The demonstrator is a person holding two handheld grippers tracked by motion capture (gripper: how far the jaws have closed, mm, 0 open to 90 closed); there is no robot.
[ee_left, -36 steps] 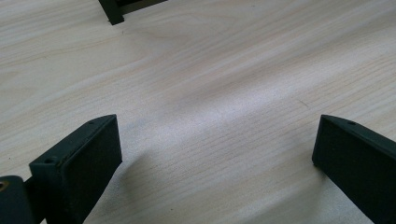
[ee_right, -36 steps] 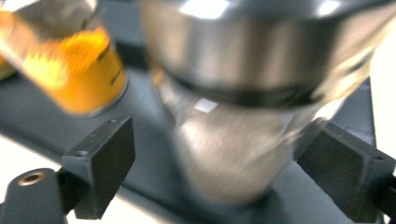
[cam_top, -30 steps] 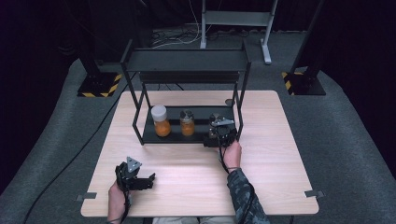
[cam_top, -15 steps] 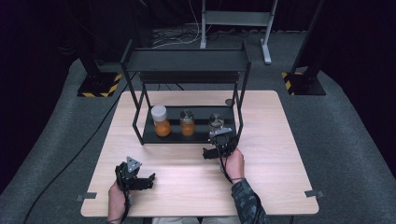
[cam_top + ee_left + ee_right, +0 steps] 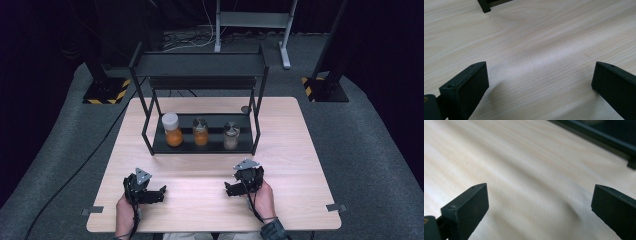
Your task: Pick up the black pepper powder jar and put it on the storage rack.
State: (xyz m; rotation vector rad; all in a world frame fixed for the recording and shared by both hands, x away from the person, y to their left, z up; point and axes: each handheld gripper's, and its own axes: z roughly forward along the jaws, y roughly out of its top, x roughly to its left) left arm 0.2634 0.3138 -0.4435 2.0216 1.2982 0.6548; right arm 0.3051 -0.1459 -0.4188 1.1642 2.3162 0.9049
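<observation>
A black two-tier rack stands on the wooden table. Its lower shelf carries three jars: a white-lidded orange jar, a dark-lidded orange jar and a pale jar. My right gripper hovers near the table's front, well short of the rack. Its jaws have just been opening, and it is open over bare wood. My left gripper rests at the front left and is open with nothing between its jaws.
A small dark round object lies on the table behind the rack's right leg. One rack foot is ahead of the left gripper, and the rack's base edge lies ahead of the right gripper. Grey carpet surrounds the table.
My right gripper has pulled back from the pale jar on the lower shelf toward the table's front edge, leaving the jar standing there. The left gripper has stayed put.
</observation>
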